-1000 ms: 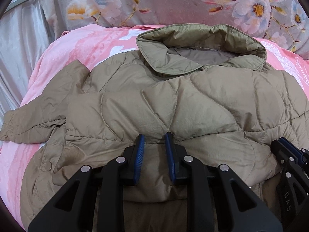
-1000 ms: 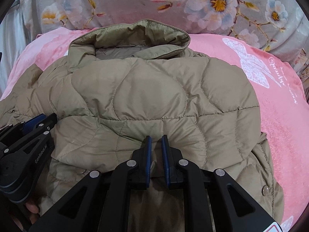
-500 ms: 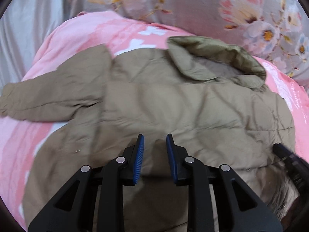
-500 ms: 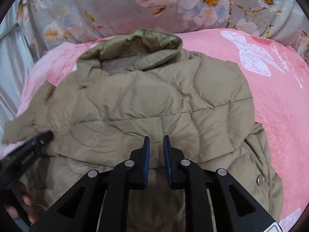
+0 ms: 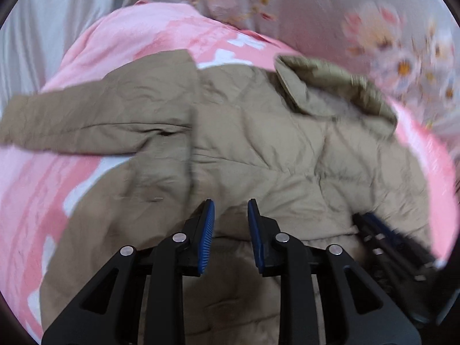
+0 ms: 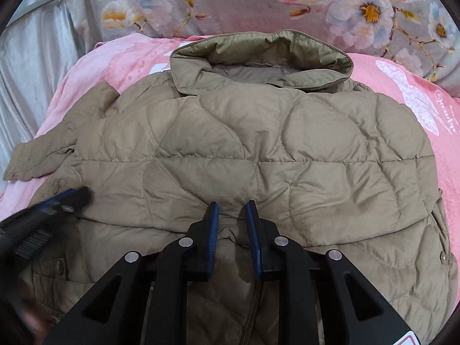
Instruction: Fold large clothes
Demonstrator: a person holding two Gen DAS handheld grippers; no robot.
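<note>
A tan quilted jacket [image 6: 258, 143] lies on the pink bed cover [image 6: 431, 92], collar [image 6: 258, 54] at the far side and its lower part folded up over the body. My right gripper [image 6: 231, 205] hovers at the fold's edge, jaws a little apart. A small ridge of fabric lies between its pads without being pinched. My left gripper [image 5: 230, 202] is open over the jacket [image 5: 287, 158] near the left sleeve [image 5: 100, 120], with nothing between its fingers. Each gripper shows blurred in the other's view: left gripper [image 6: 66, 198], right gripper [image 5: 382, 230].
A floral grey bedspread or pillow [image 6: 316, 5] borders the far side of the bed. A pale curtain [image 6: 31, 66] hangs at the left. Pink cover [image 5: 34, 201] shows to the left of the jacket and beyond its right shoulder.
My left gripper let go of the folded hem and swung left toward the sleeve, rolling a little. My right gripper's jaws widened slightly and it shifted along the fold.
</note>
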